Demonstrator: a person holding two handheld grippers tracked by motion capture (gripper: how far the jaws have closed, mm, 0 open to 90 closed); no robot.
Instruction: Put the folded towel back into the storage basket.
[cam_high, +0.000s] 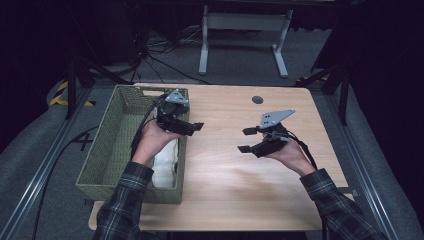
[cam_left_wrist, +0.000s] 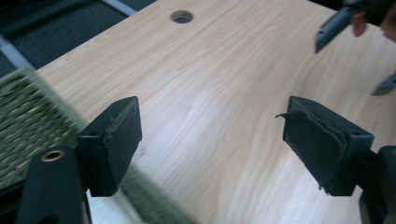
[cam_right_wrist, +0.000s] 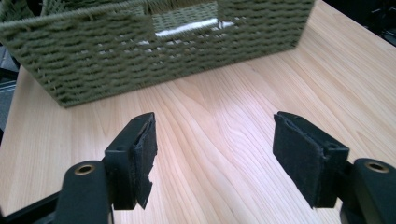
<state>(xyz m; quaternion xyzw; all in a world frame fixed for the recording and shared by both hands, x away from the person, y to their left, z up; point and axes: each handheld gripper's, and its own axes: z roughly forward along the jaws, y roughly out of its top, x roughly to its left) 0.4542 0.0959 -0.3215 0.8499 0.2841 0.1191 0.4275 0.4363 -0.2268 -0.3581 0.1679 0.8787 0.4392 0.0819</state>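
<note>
Right gripper (cam_high: 248, 139): nearest me, jaws apart, empty, over bare table (cam_high: 235, 175).
Left gripper (cam_high: 192, 126): jaws apart, empty, above the basket's right wall.
Basket (cam_high: 107, 145): green woven, on the table's left side; white cloth (cam_high: 165, 162) inside at its near end.
Risk: I judge that lowering my left gripper could snag the rim and drag the basket.
Cable hole (cam_high: 257, 99): far edge, harmless.

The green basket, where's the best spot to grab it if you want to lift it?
Probably the handle slot in the green basket's side wall, the cut-out facing the right gripper. Come from that side, one jaw through the slot, one above the rim, and close on the woven strip between. The far end wall seems to have a slot too. The white cloth inside adds little weight.
</note>
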